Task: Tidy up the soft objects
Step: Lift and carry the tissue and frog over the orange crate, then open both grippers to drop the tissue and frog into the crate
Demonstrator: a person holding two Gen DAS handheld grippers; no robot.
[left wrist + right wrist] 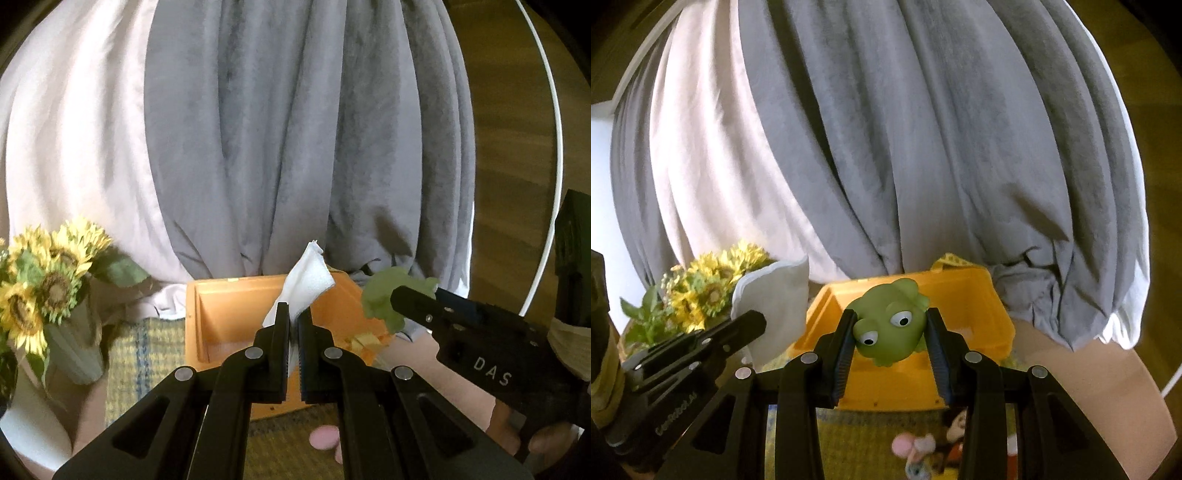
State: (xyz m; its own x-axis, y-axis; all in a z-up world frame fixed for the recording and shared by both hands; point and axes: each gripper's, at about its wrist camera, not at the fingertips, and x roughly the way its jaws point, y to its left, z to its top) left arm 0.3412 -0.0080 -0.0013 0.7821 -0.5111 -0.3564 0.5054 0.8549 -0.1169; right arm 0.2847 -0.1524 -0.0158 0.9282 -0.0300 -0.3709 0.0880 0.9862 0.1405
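My left gripper (294,317) is shut on a white folded cloth (308,282) and holds it above the open orange box (229,314). The cloth also shows in the right wrist view (775,295), held by the left gripper (753,321). My right gripper (891,325) is shut on a green soft frog toy (890,325) with two big eyes, held over the orange box (979,321). In the left wrist view the right gripper (397,297) holds the green toy (384,295) at the box's right side.
Yellow sunflowers in a pale vase (44,291) stand left of the box. A grey and white curtain (295,129) hangs behind. A woven green-yellow mat (144,354) lies under the box. Small pink and cartoon toys (923,450) lie on the mat in front.
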